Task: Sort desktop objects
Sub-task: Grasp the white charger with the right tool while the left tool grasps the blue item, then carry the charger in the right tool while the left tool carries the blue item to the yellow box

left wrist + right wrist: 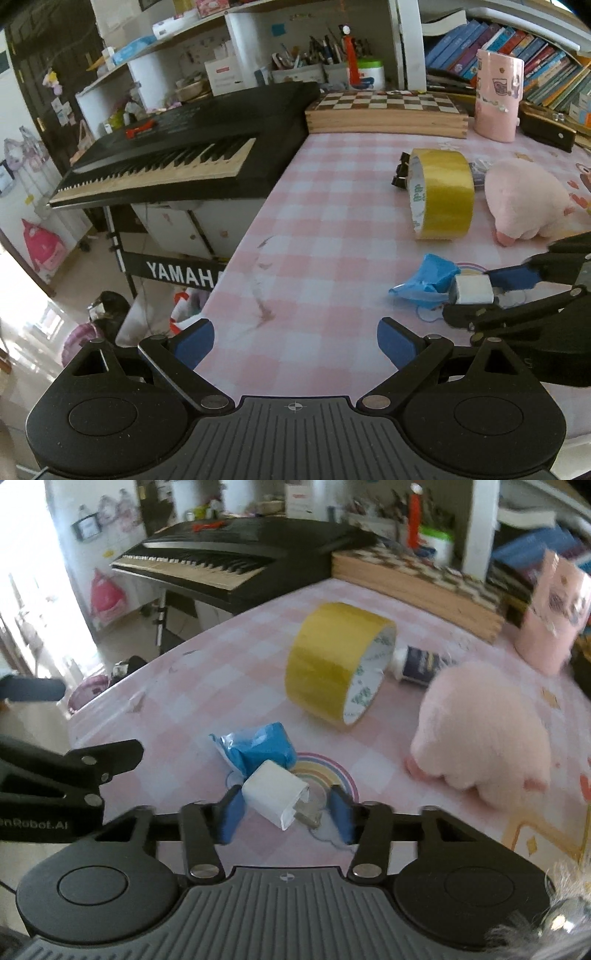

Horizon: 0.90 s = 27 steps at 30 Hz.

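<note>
Our right gripper (284, 818) is open around the small white plastic plug (275, 797), near the tabletop's front edge. Our left gripper (295, 343) is open, holding nothing. The plug lies crooked, so it may slip and bump the crinkly blue wrapper (258, 749).

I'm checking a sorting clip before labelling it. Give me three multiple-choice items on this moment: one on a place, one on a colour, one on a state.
1. Where does the white charger lie?
A. on the chessboard
B. between the right claw's fingers
C. on the keyboard

2. What colour is the tape roll?
A. yellow
B. red
C. green

3. How is the left claw?
A. shut on the plush toy
B. shut on the tape roll
C. open, holding nothing

Answers:
1 B, a blue finger pad sits on each side of it.
2 A, its outer band is yellow in both views.
3 C, its pads stand wide apart over bare tablecloth.
</note>
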### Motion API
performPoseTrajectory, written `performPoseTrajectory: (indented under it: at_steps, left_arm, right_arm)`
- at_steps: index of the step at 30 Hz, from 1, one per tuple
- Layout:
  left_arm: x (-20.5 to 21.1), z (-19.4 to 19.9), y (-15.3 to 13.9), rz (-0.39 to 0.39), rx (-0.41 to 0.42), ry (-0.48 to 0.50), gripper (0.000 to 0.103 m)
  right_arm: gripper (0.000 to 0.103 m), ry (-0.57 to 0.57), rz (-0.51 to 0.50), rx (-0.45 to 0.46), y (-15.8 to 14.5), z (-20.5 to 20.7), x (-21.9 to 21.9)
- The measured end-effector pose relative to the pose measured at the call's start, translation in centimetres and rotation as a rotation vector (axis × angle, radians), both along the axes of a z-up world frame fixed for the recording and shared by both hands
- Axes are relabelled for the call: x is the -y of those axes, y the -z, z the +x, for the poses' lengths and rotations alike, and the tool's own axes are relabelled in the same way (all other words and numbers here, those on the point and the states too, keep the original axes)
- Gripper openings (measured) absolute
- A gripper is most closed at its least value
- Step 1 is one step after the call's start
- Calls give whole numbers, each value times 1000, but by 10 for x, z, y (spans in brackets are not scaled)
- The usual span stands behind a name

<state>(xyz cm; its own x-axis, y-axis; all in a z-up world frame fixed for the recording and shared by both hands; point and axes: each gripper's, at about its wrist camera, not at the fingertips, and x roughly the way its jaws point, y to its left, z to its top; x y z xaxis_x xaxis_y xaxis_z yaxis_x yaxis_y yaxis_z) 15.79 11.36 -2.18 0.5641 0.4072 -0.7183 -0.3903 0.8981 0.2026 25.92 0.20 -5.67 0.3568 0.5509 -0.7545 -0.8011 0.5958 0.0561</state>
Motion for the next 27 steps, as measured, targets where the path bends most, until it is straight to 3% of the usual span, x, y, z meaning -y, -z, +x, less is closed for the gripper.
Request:
performPoseTrajectory:
  at_steps: [4,7,13,18,22,27]
  left_arm:
    - [7,9,0,-9,4,42,97]
    - [13,19,1,-32,5,82,97]
    - [22,41,7,-113,23,156,96]
    - [28,59,18,-124,9,194,84]
    - [30,71,28,-141,-27,226,59]
    - [34,72,31,-122,-11,239,50]
  right_arm:
    - [36,30,14,23,-8,5,12]
    - [24,70,30,37,-16,11,24]
    - [24,134,30,23,-19,21,44]
    - [24,136,22,5,-15,24,53]
    - [29,121,0,-6,-11,26,52]
    - [33,114,-5,-14,-6,32,50]
